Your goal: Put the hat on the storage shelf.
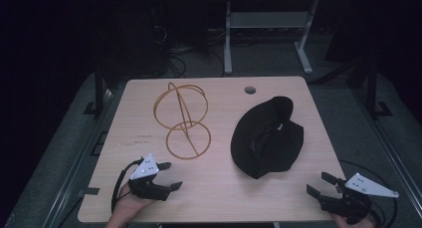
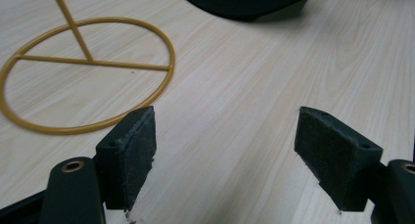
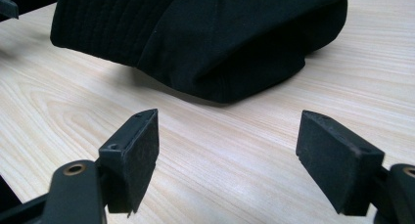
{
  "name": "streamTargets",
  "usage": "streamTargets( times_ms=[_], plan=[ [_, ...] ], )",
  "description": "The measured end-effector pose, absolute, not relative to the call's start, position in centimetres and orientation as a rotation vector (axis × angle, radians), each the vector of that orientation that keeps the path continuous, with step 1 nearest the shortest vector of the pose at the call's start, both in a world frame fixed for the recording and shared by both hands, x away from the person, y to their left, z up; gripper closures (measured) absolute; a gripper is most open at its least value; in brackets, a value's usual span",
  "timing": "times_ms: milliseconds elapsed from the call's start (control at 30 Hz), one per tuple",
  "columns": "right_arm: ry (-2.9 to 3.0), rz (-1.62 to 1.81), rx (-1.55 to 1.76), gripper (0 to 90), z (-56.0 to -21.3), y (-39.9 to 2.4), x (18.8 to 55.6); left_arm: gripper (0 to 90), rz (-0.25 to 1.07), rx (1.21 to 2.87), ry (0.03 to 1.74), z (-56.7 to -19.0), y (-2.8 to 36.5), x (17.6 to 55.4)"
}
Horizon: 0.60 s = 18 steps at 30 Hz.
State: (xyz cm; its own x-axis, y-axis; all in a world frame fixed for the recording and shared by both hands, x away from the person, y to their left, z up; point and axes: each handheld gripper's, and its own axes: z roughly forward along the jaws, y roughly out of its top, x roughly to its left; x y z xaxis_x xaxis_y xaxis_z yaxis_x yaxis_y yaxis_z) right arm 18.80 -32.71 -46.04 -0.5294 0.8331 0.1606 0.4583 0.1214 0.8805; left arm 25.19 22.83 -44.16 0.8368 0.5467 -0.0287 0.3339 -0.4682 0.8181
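A black fabric hat (image 1: pixel 267 137) lies crumpled on the right half of the wooden table (image 1: pixel 219 188). A gold wire stand (image 1: pixel 181 119) with a round base and a looped top rests left of centre. My left gripper (image 1: pixel 170 175) hovers near the front left edge, open and holding nothing. Its own view shows the stand's base ring (image 2: pixel 83 72) just beyond its jaws and the hat's edge (image 2: pixel 244 1) at the top. My right gripper (image 1: pixel 318 184) sits at the front right corner, open, jaws pointing toward the hat (image 3: pixel 205 38), which lies a short way ahead.
A round cable hole (image 1: pixel 250 90) marks the table's far edge. Behind the table stands a white metal frame (image 1: pixel 268 34) on a dark floor with cables (image 1: pixel 169 44). Bare wood (image 3: pixel 220 150) lies between the two grippers along the front.
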Motion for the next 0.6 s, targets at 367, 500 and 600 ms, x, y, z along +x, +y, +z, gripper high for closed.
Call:
streamTargets(
  times_ms=[367,500,600],
  plan=[
    [1.996,1.397,1.273,23.1,-46.1,-33.3,18.5,22.1,0.270,2.100,0.641,-44.2,22.3,25.4],
    [1.994,1.398,1.277,22.7,-46.1,-33.4,18.5,21.6,0.258,2.106,0.625,-44.1,21.8,25.5],
    [1.983,1.404,1.291,22.0,-46.1,-33.4,18.6,21.2,0.244,2.118,0.619,-44.2,21.2,25.5]
  ],
)
